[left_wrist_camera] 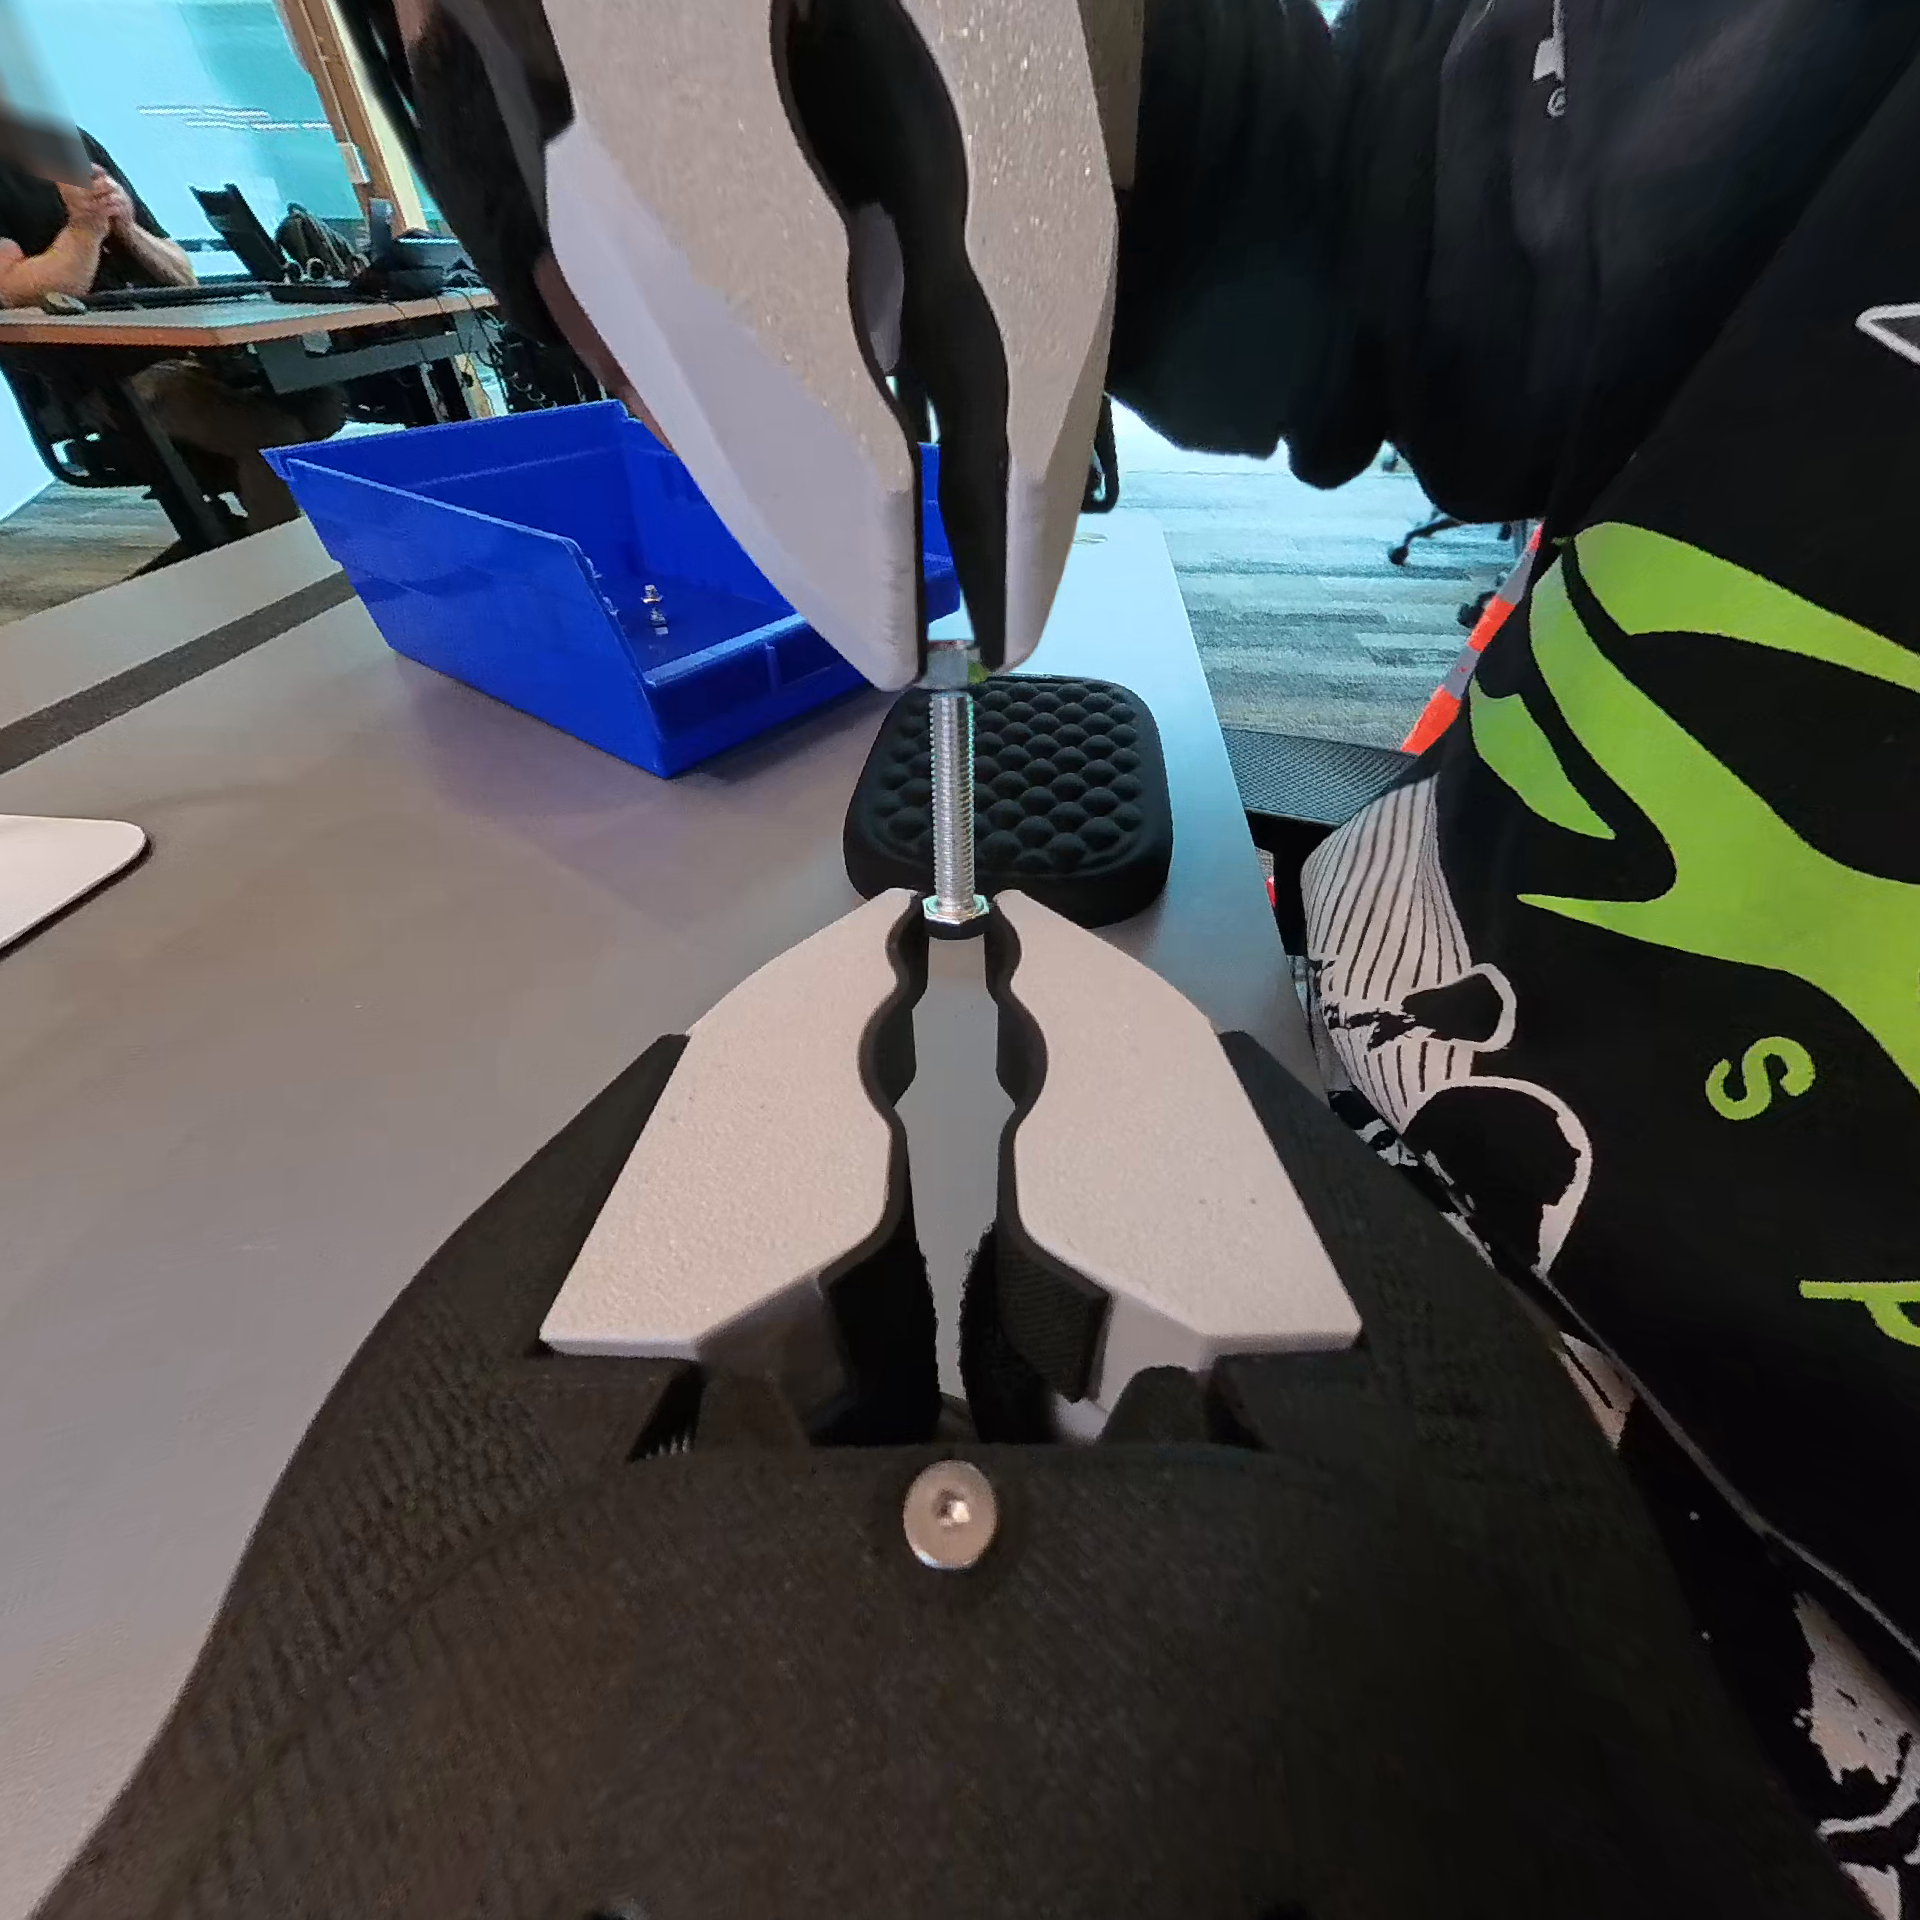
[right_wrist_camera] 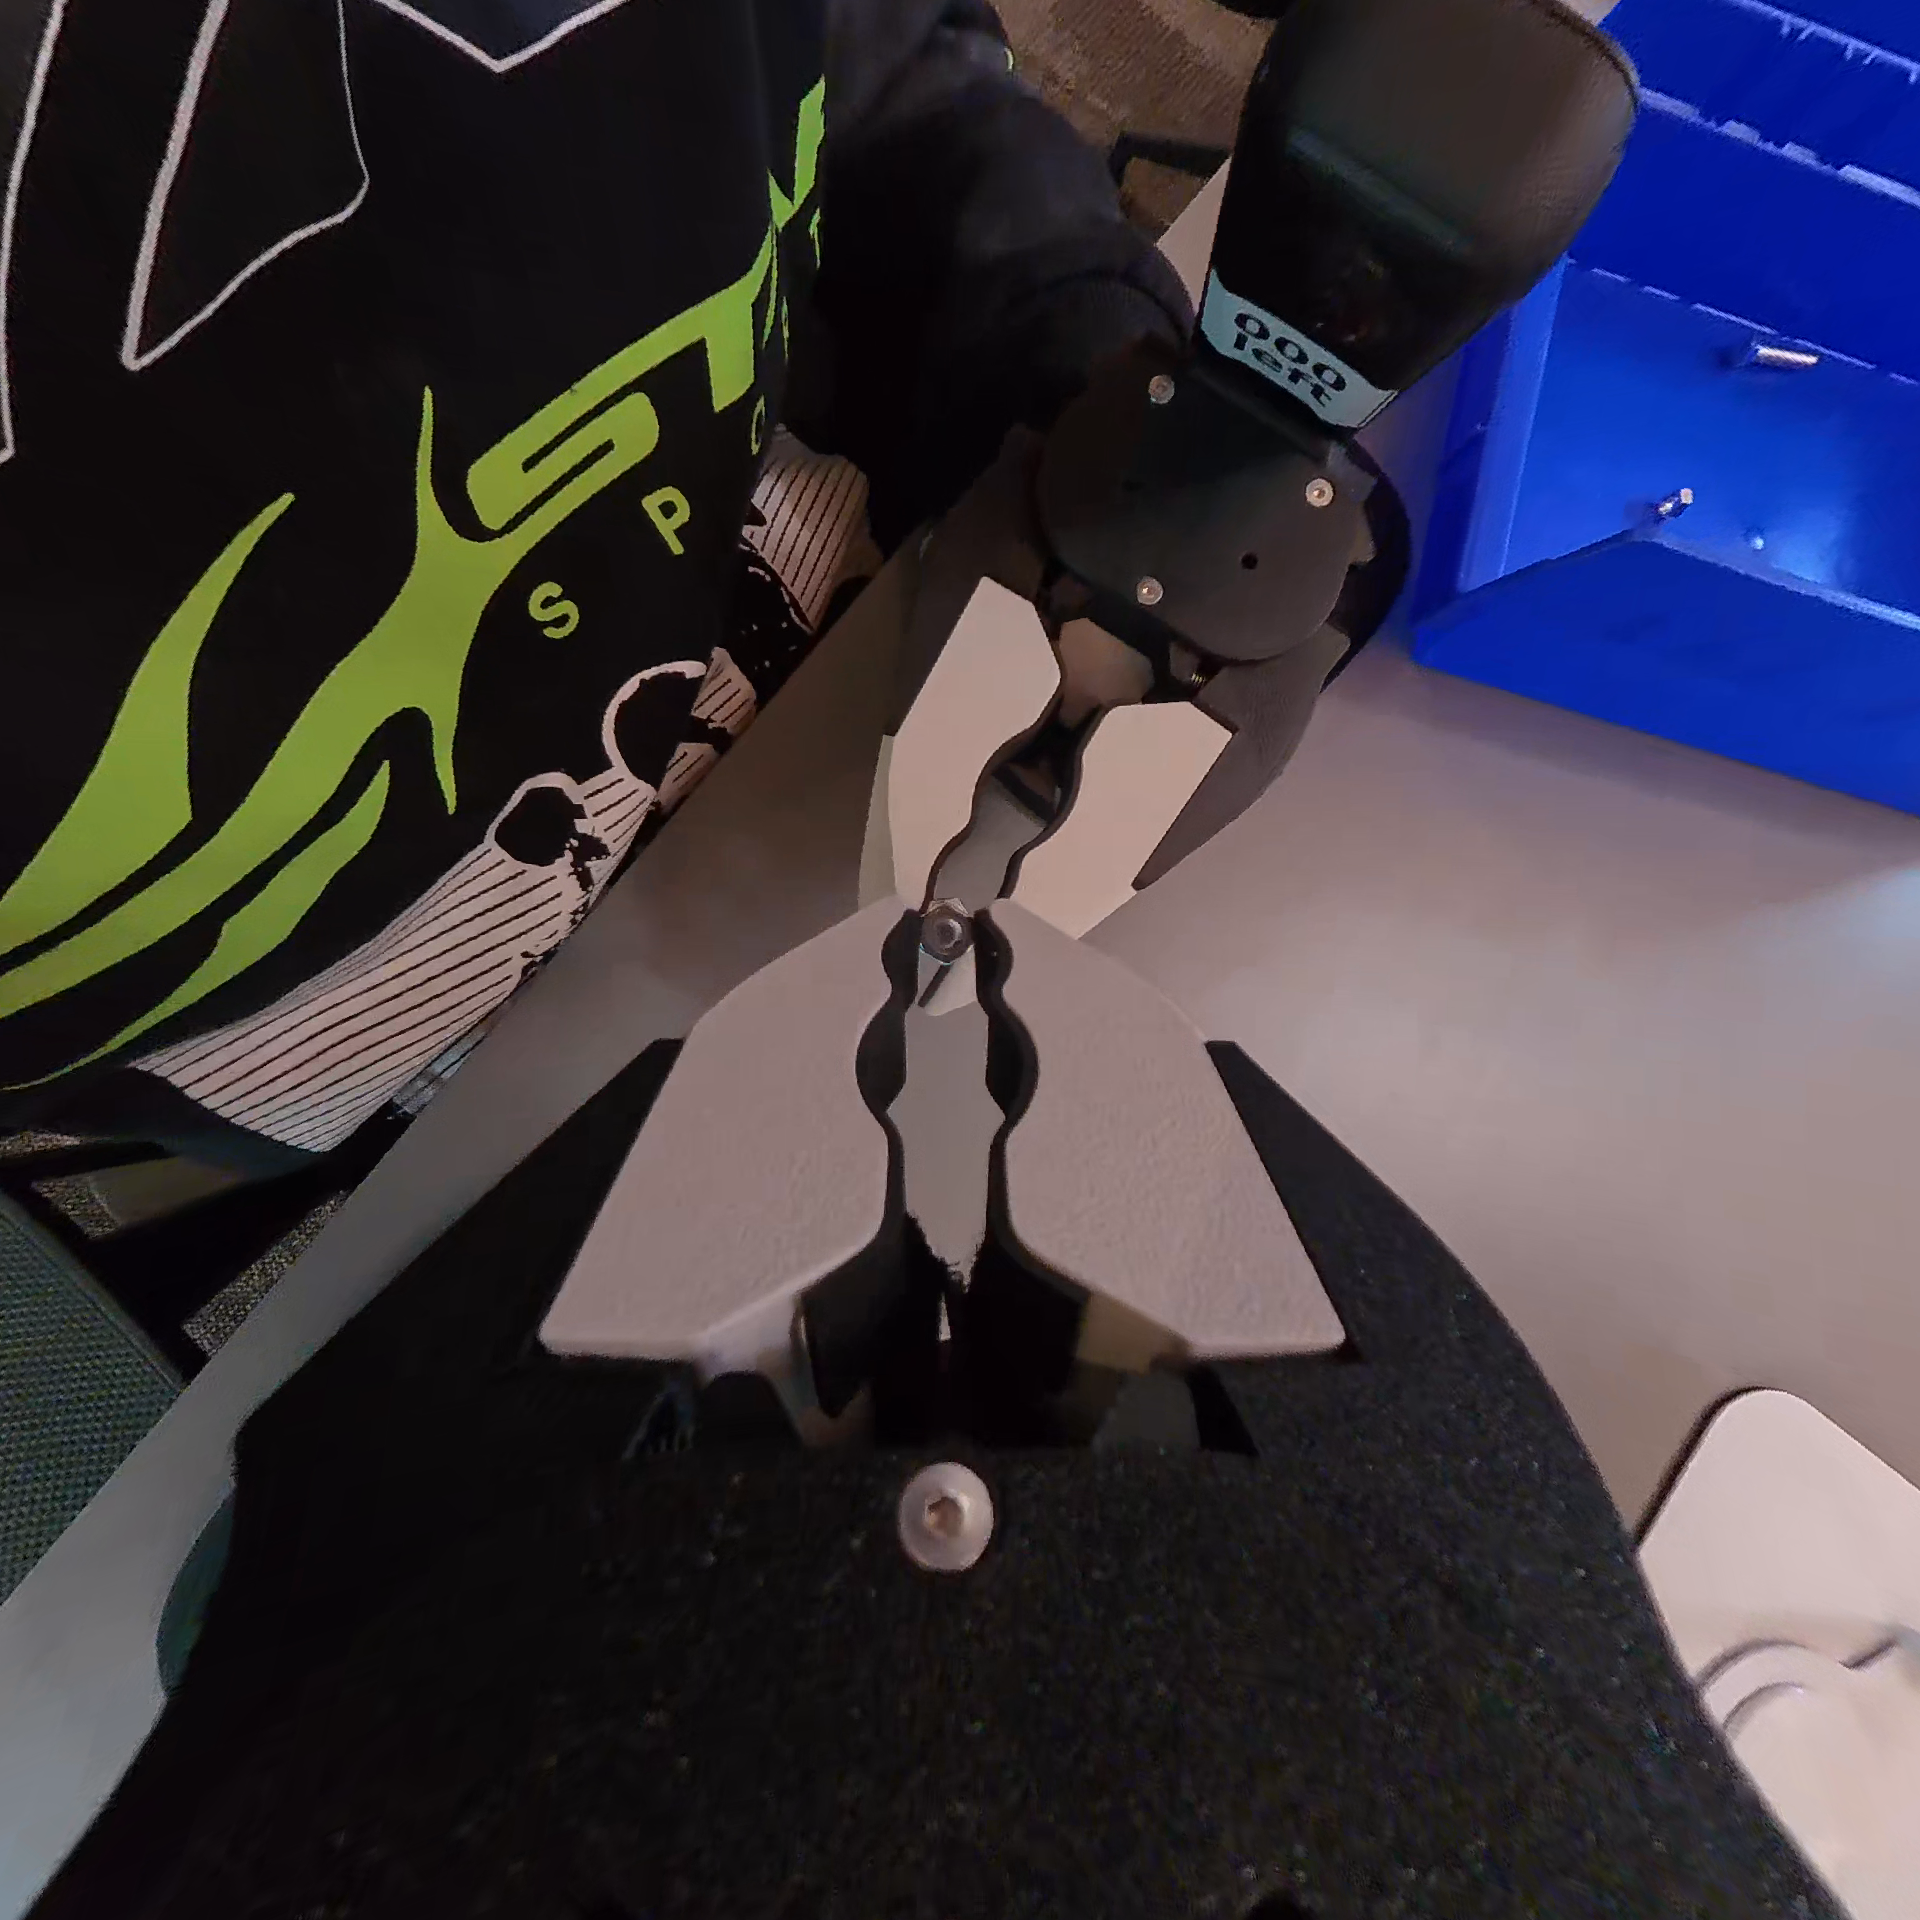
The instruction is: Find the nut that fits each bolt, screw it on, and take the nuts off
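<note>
A silver threaded bolt is held in the air between my two grippers, above the grey table. My left gripper is shut on the bolt's hex end. My right gripper comes down from above and is shut on a small hex nut at the bolt's far end. In the right wrist view my right gripper pinches the nut, seen end-on. The left gripper meets it tip to tip from beyond.
A blue plastic bin with a few small metal parts stands behind the grippers and shows at the upper right of the right wrist view. A black dimpled pad lies near the table edge. A white flat object lies at the left. The person's torso is close on the right. The left gripper's tips are roughly 5 centimetres from the right gripper's.
</note>
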`<state>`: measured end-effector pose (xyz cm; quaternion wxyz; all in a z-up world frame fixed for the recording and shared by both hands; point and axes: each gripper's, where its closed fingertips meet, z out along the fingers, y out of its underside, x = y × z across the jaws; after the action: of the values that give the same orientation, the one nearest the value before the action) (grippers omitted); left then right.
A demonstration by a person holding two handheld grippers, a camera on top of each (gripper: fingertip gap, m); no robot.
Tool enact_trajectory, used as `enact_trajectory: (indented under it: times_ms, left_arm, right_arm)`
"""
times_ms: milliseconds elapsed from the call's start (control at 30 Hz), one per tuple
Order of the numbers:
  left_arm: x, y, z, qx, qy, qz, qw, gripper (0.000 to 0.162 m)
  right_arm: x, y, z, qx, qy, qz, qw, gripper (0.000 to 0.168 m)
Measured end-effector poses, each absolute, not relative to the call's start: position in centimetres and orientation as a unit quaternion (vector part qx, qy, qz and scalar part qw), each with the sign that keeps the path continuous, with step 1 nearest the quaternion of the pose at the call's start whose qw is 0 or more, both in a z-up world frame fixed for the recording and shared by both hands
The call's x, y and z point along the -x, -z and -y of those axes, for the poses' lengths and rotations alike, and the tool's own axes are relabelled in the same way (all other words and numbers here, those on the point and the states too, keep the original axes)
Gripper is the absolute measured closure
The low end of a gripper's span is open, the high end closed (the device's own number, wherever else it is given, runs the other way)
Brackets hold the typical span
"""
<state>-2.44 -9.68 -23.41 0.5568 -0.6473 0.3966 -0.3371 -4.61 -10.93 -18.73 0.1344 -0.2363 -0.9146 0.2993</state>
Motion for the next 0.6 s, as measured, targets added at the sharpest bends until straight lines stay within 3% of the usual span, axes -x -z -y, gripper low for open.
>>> enact_trajectory:
  times_ms: [600]
  left_arm:
    - [3.18,23.05,8.76,0.658,0.323,-0.360,0.577,0.152]
  right_arm:
    - [5.34,18.80,10.13,0.289,-0.301,0.896,0.153,0.158]
